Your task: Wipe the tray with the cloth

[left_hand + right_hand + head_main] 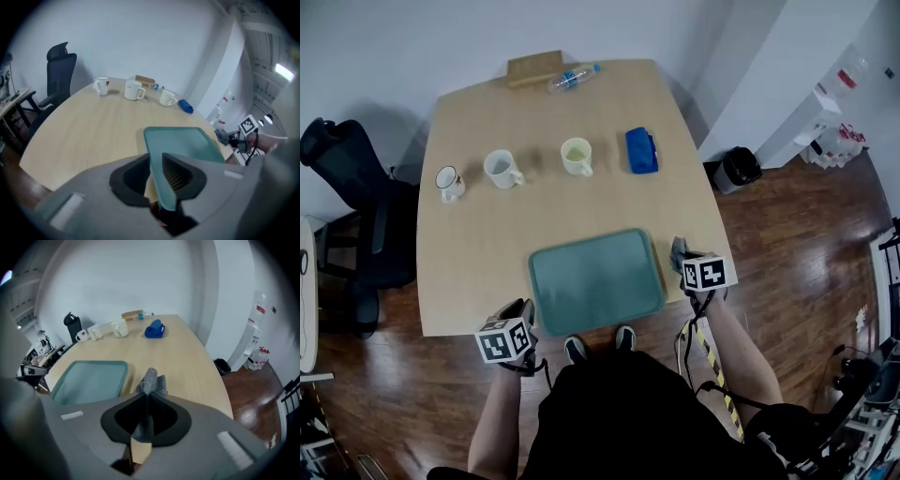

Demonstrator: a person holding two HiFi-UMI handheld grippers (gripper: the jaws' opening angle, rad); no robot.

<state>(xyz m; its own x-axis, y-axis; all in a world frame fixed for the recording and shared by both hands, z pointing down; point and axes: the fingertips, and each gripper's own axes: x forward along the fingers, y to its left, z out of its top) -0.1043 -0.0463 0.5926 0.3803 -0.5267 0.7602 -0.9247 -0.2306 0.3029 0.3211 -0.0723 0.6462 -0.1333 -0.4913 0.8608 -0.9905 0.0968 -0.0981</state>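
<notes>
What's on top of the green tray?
Nothing lies on the tray: its green inside is bare. Only its near rim sits between the left gripper's jaws. The table under it is covered, so that part cannot be seen.

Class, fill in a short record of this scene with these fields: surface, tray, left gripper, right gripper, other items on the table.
Surface: light wooden table
Tray: teal tray, nothing on it, at the table's near edge
Left gripper: left gripper closed on the tray's near rim
Right gripper: right gripper pinching a grey cloth, just right of the tray
Other items: three mugs, blue object, water bottle, wooden board
</notes>
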